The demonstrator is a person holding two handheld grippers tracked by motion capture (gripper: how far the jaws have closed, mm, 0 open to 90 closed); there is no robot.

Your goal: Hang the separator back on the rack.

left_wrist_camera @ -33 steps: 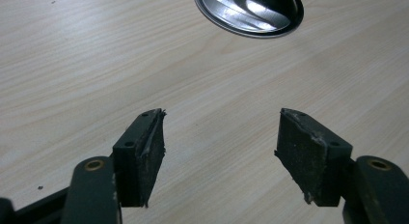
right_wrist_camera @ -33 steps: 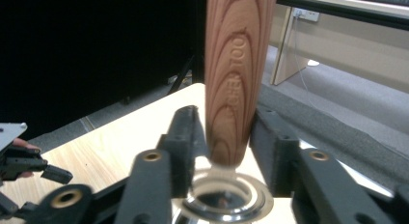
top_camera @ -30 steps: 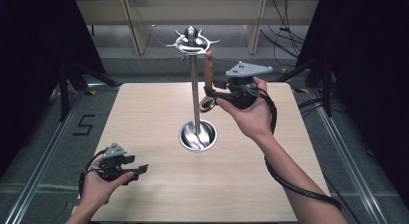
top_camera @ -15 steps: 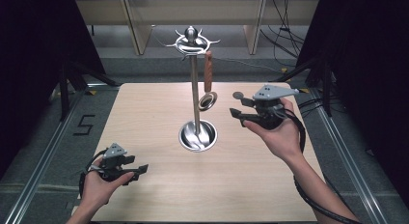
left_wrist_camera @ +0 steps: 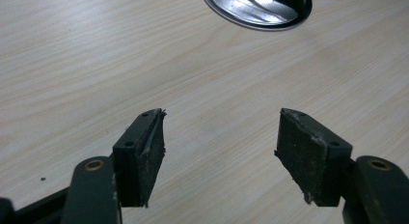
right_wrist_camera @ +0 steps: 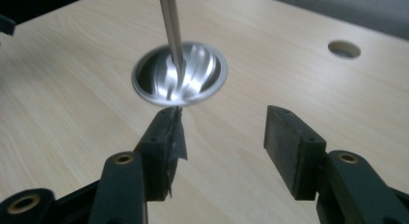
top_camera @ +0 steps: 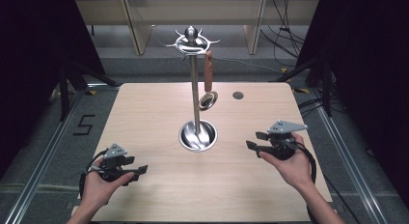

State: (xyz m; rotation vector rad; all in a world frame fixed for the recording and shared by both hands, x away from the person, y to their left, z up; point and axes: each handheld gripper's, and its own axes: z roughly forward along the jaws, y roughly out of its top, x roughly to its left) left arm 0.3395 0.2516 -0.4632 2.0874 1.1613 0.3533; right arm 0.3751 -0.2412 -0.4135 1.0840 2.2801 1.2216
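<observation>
The ladle (top_camera: pixel 208 84) is found hung by its brown handle from a hook at the top of the stand (top_camera: pixel 194 93), its bowl beside the pole, clear of the table (top_camera: pixel 144 118). The stand's base (right_wrist_camera: pixel 179 75) is seated at mid-table. The right gripper (top_camera: pixel 254 141) is held low to the right of the base, jaws spread and empty after some opening and slight closing. The left gripper (top_camera: pixel 140 172) is held near the front left edge, jaws likewise spread, nothing between them.

Pale wooden table (top_camera: pixel 159 195) on grey floor (top_camera: pixel 58 137), dark curtains (top_camera: pixel 34 64) either side, shelving (top_camera: pixel 144 26) behind.
</observation>
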